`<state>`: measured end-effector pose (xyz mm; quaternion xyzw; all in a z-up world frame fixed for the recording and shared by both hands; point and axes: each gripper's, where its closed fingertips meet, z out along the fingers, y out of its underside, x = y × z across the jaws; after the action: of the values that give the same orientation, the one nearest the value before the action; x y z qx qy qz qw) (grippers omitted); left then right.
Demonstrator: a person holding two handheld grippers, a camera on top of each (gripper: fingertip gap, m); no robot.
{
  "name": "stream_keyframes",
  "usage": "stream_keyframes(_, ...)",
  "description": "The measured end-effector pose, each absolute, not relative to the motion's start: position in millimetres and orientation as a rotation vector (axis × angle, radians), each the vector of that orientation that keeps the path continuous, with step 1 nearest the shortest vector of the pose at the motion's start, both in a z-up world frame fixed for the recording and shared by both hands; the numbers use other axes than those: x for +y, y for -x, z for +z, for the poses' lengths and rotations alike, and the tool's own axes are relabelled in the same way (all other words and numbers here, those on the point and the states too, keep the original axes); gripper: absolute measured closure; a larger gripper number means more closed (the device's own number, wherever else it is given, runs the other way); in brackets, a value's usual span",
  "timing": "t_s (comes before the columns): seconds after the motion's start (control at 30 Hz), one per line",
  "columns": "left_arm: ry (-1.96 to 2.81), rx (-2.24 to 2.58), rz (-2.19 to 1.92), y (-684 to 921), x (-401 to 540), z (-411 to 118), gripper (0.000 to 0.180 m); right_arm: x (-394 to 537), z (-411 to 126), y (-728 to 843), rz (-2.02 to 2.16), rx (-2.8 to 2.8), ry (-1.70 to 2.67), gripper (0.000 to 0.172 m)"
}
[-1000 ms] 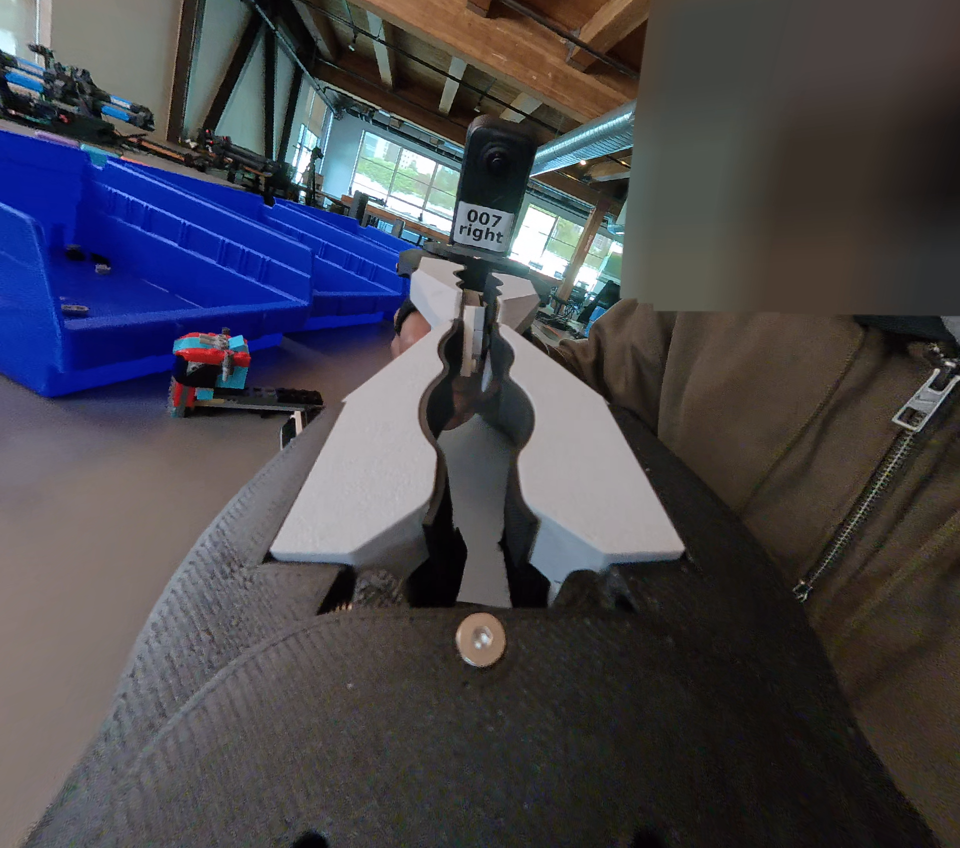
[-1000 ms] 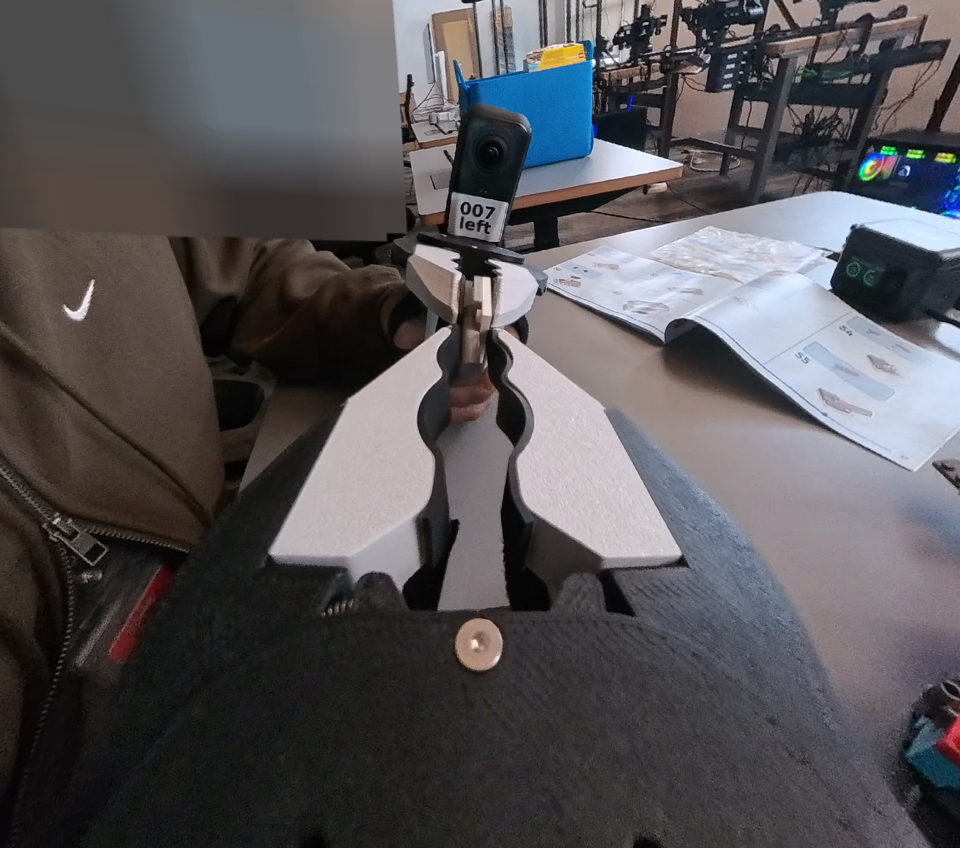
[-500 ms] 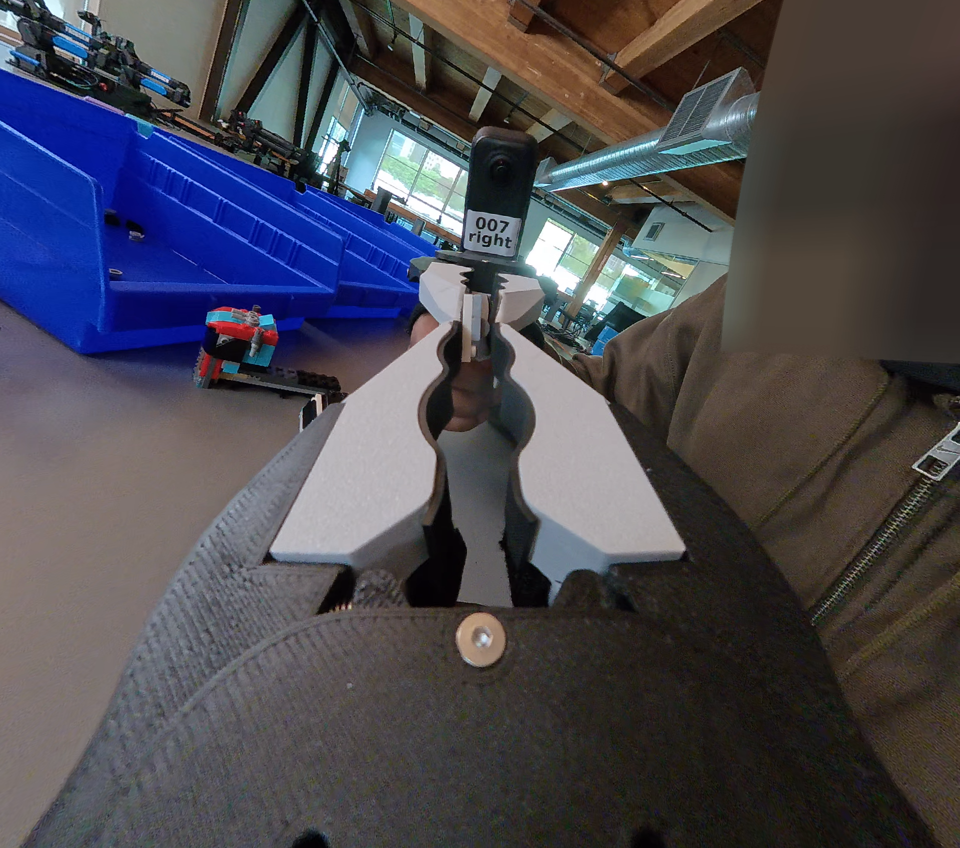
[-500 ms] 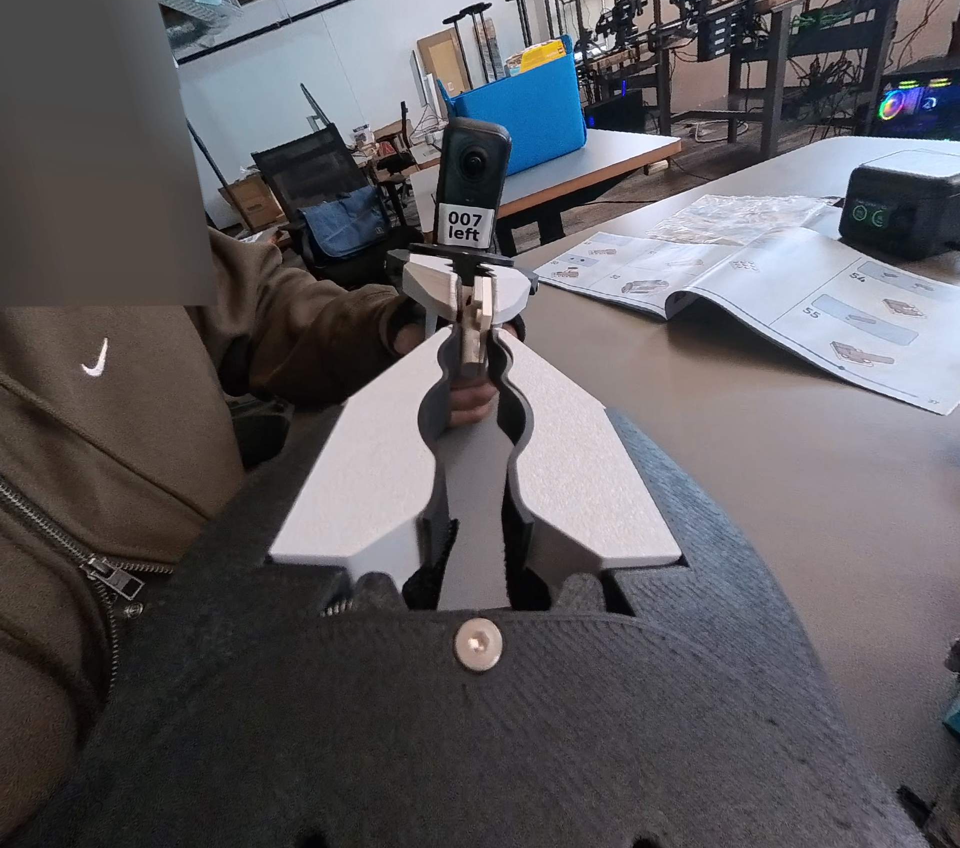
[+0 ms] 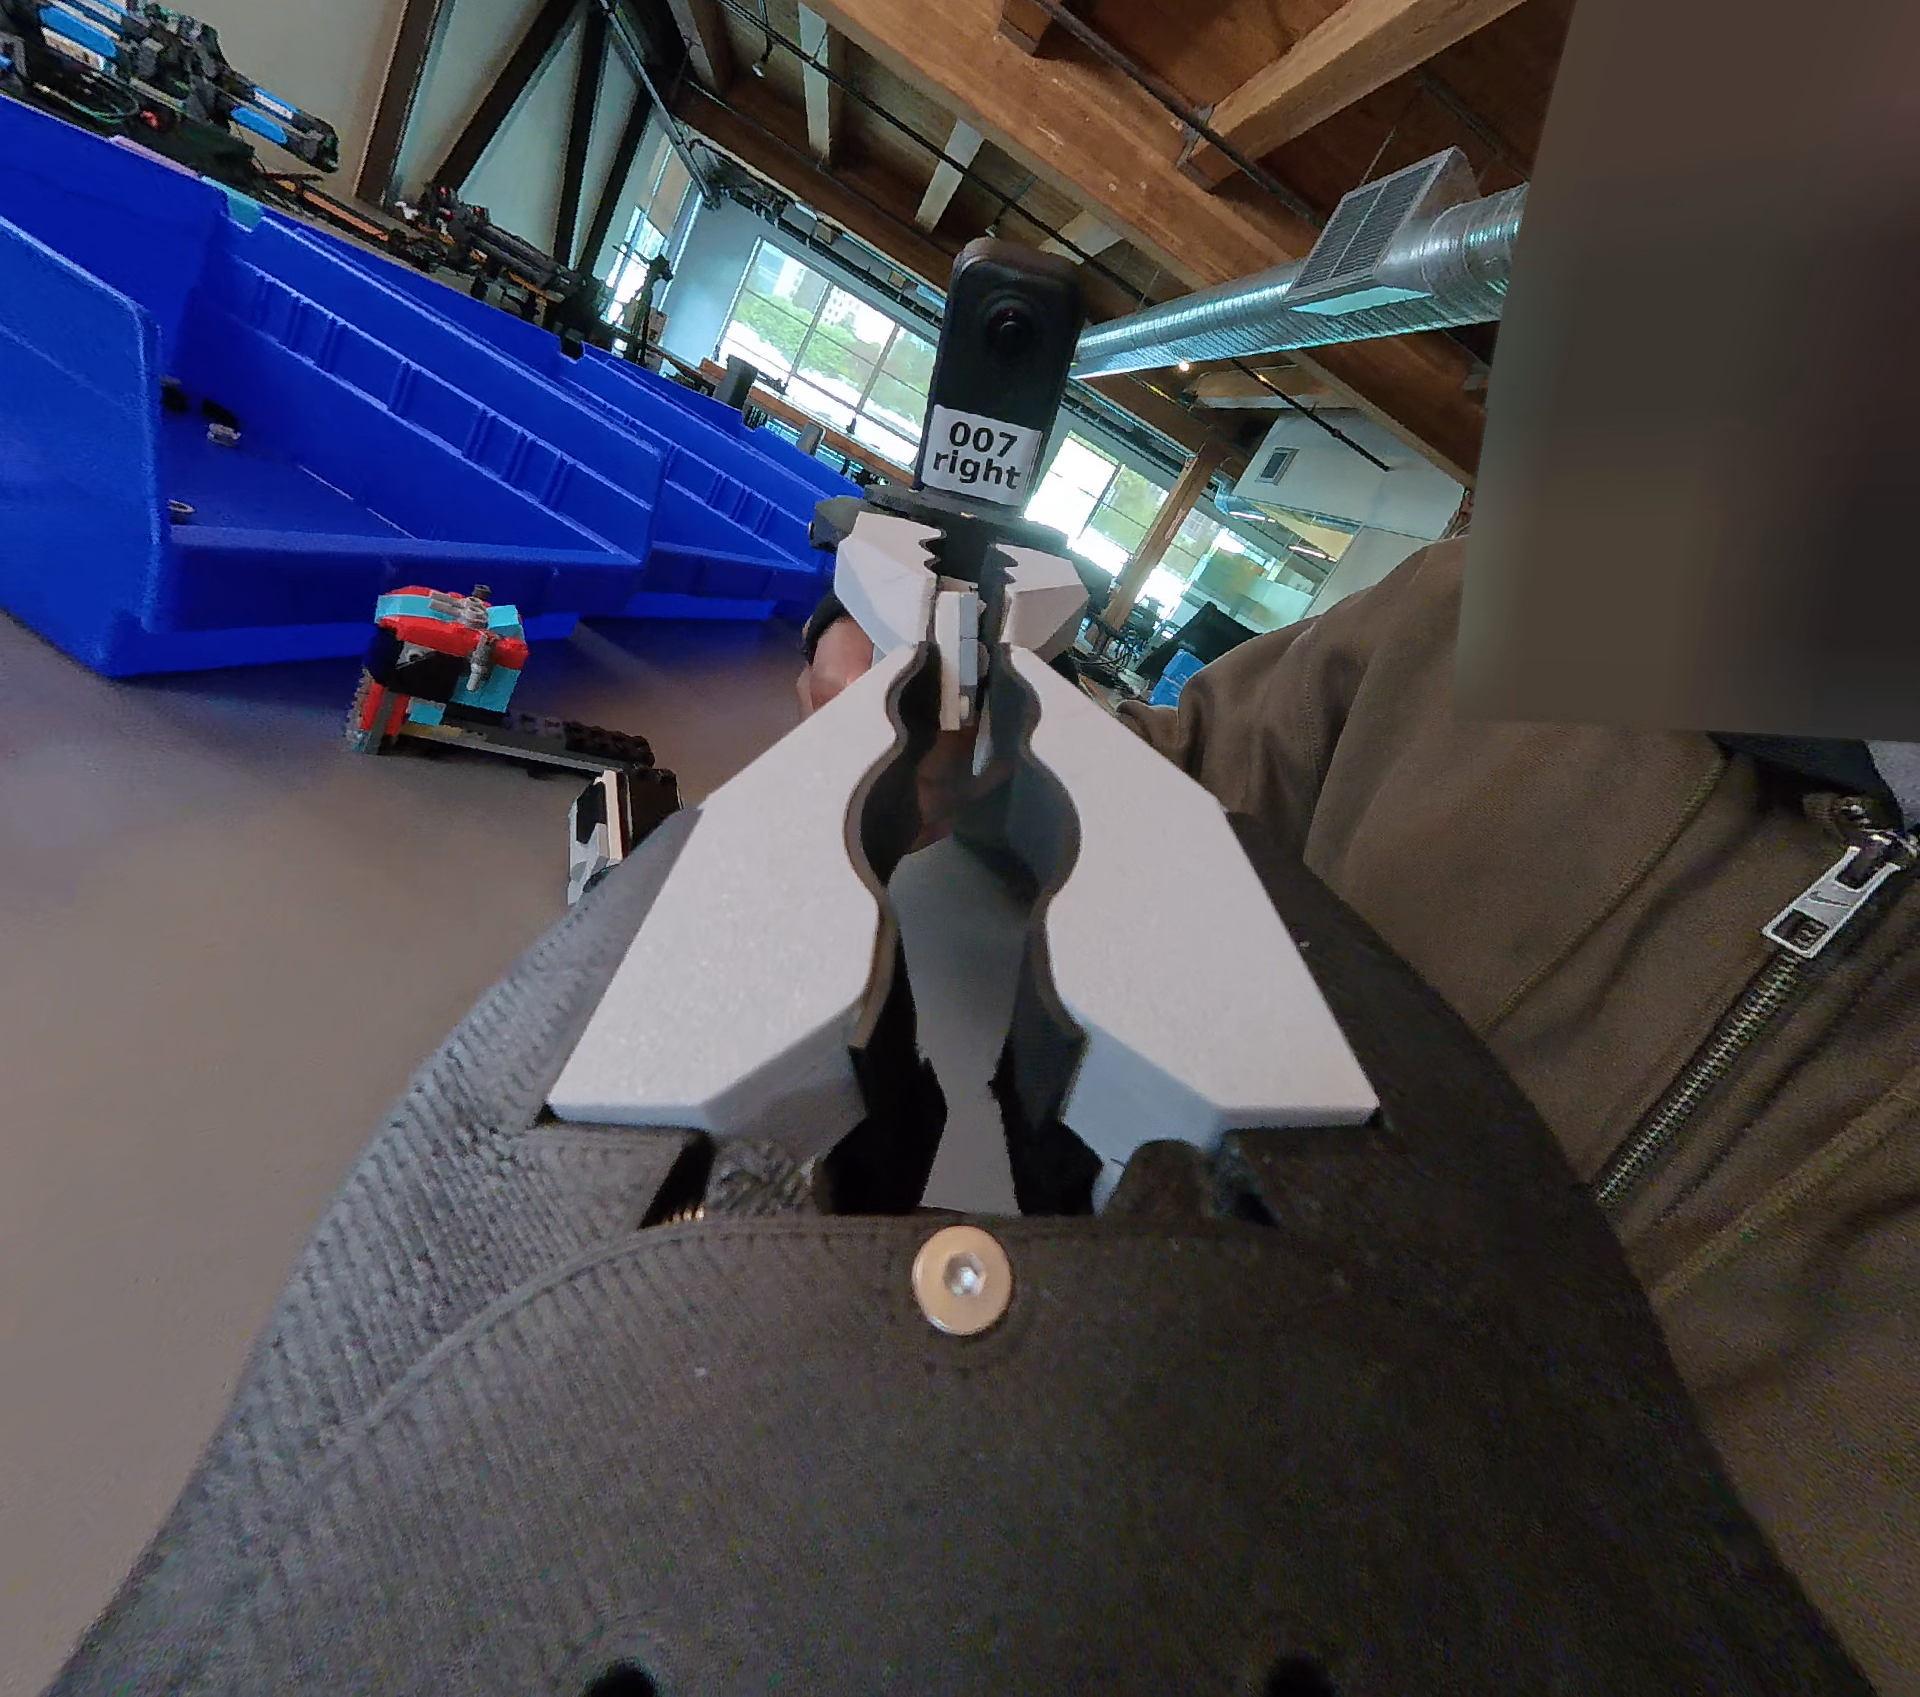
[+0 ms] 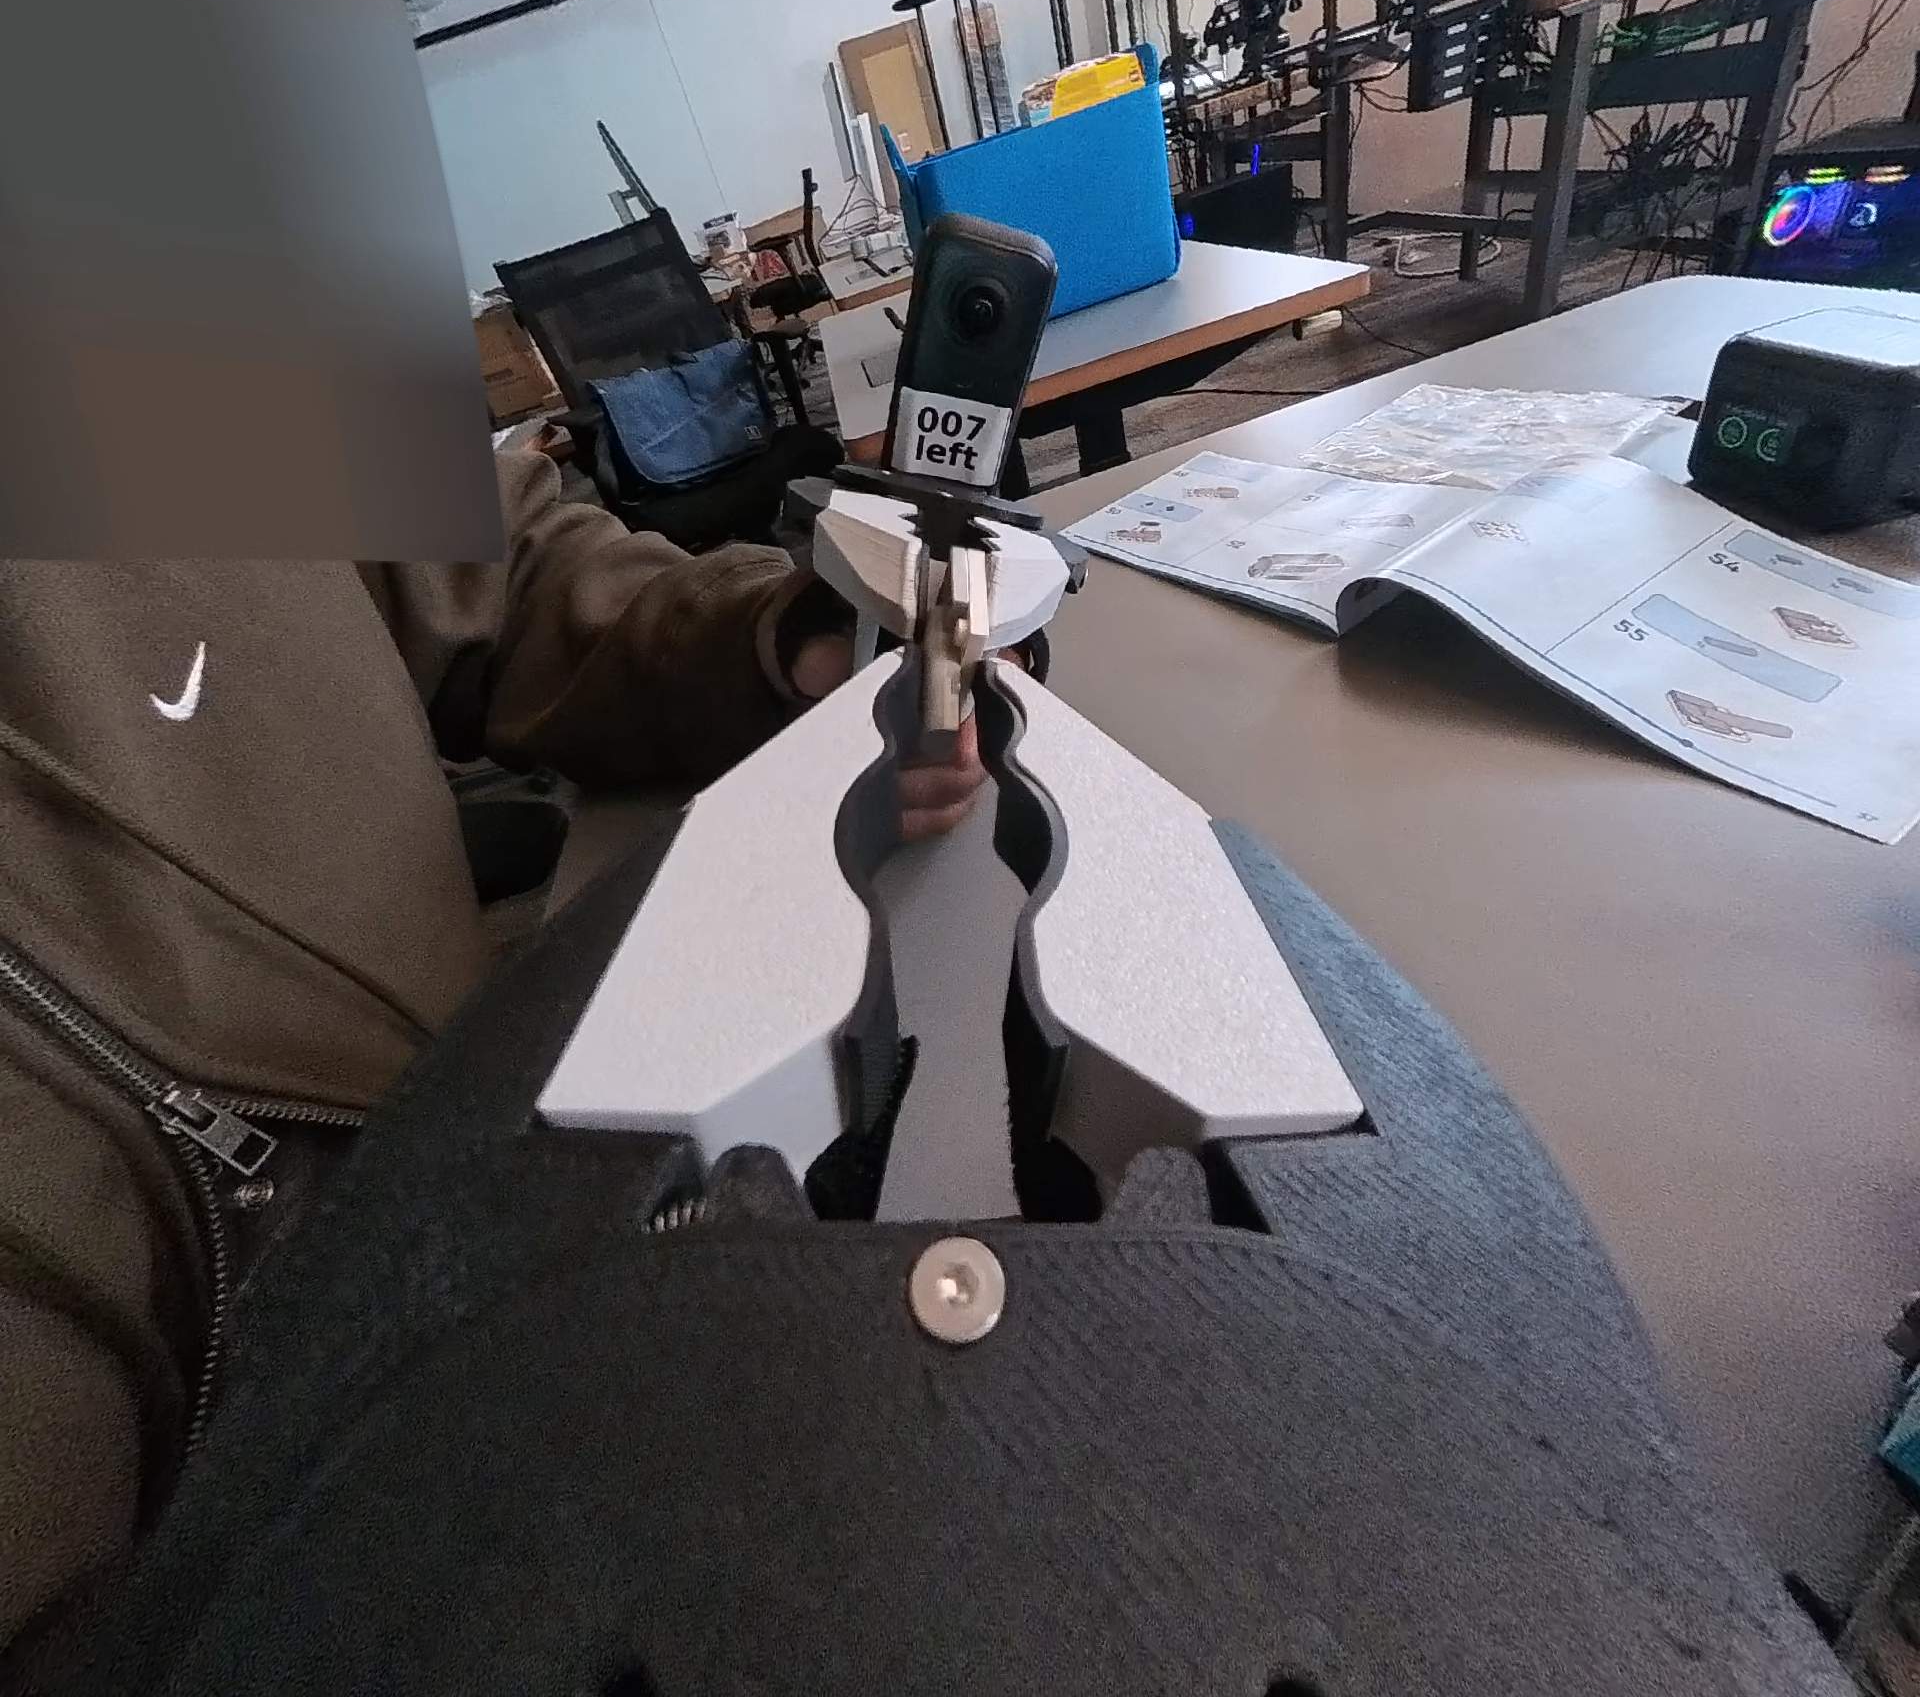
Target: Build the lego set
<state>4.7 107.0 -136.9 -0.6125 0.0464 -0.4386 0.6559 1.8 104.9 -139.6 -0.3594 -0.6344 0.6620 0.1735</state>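
The left gripper (image 5: 958,660) and the right gripper (image 6: 951,679) are meeting tip to tip in the air above the grey table (image 5: 208,972), and both pairs of jaws are clamping narrowly on the thin pale brick pieces (image 5: 948,673) standing upright between them. Only the very fingertips are catching the pieces, so I judge that a twist or uneven push is risking one pivoting loose. It could fall to the table, where a red-and-teal brick model (image 5: 442,671) is sitting at 10 o'clock.
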Motion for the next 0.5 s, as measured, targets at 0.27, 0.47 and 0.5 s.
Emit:
stream_keyframes(0.27,1.414,-0.028,-1.065,3,114,-141,0.17,114,-144,6,1.812,-1.779,1.063,0.156)
stream_keyframes(0.47,1.687,-0.435,-1.201,18,121,-193,0.17,144,-159,6,1.371,-1.801,1.046,0.12)
stream_keyframes(0.5,1.769,-0.447,-1.168,16,118,-206,0.17,145,-159,2,1.334,-1.801,1.047,0.117)
